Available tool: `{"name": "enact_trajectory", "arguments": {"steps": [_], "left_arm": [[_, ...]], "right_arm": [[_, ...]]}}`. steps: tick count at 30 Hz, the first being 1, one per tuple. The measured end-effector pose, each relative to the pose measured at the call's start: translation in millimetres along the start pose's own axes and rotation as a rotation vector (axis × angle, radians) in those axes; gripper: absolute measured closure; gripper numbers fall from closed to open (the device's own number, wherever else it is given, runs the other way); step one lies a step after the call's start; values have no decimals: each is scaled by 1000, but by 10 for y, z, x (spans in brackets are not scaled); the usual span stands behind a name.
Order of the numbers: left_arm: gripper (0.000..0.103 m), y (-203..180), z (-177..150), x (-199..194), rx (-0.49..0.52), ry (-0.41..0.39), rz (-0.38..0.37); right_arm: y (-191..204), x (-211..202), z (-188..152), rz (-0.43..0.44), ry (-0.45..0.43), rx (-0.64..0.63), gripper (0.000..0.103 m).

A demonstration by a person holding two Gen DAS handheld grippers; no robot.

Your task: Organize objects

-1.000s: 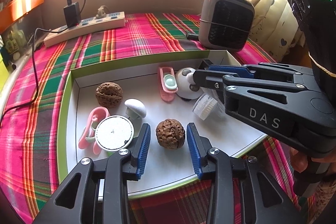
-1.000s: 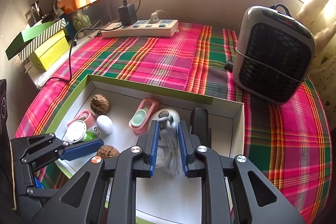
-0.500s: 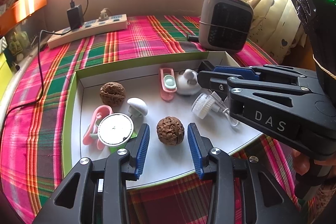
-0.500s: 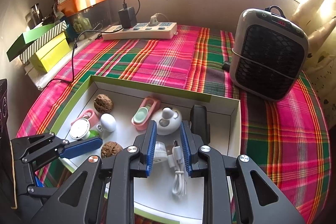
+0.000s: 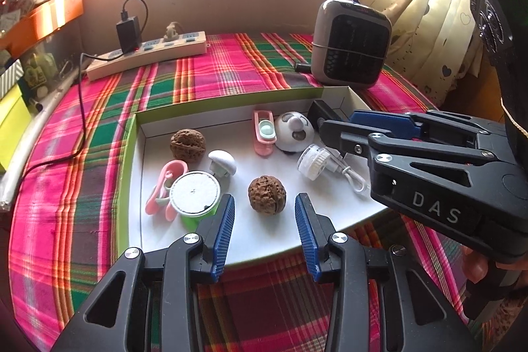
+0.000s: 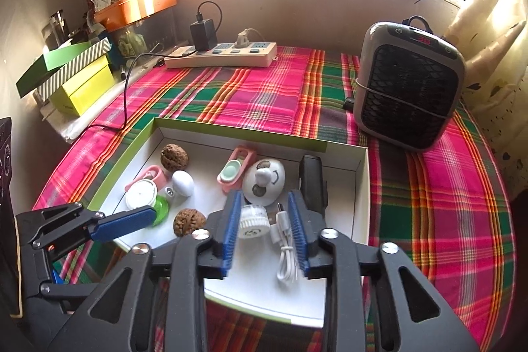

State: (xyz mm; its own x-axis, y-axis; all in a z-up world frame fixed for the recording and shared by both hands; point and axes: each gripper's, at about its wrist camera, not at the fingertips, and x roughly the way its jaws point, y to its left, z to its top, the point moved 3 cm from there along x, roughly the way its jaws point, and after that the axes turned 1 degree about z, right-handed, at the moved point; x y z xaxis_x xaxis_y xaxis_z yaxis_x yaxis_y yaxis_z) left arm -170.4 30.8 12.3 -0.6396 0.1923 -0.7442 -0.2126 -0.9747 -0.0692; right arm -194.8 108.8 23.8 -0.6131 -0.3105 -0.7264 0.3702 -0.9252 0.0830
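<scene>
A white tray with green rim [image 5: 138,127] [image 6: 359,174] holds two walnuts [image 5: 266,194] [image 5: 187,143], a white cable with round head [image 6: 252,221] [image 5: 312,162], a white dome gadget [image 6: 264,182], pink cases [image 5: 264,134] and a green-based round tin [image 5: 194,197]. My left gripper [image 5: 264,236] is open and empty just short of the near walnut. My right gripper [image 6: 265,228] is open above the cable, which lies loose in the tray; it also shows in the left wrist view [image 5: 340,126].
A grey fan heater [image 6: 409,84] stands right of the tray. A power strip with charger [image 6: 221,55] lies at the back. Green and yellow boxes [image 6: 76,81] sit at the left. A plaid cloth [image 6: 439,207] covers the table.
My right gripper opened, let the white cable drop into the tray and drew back. My left gripper also pulled back a little from the walnut.
</scene>
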Motion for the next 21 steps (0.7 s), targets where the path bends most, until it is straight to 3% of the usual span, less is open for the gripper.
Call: {"name": "enact_trajectory", "arguments": {"steps": [7, 21], "left_arm": [[67, 10, -75, -157, -5, -28, 53], [67, 73, -377, -443, -14, -51, 157]], "right_arm": [[50, -147, -109, 0, -15, 16, 69], [202, -408, -484, -42, -12, 46, 53]]}}
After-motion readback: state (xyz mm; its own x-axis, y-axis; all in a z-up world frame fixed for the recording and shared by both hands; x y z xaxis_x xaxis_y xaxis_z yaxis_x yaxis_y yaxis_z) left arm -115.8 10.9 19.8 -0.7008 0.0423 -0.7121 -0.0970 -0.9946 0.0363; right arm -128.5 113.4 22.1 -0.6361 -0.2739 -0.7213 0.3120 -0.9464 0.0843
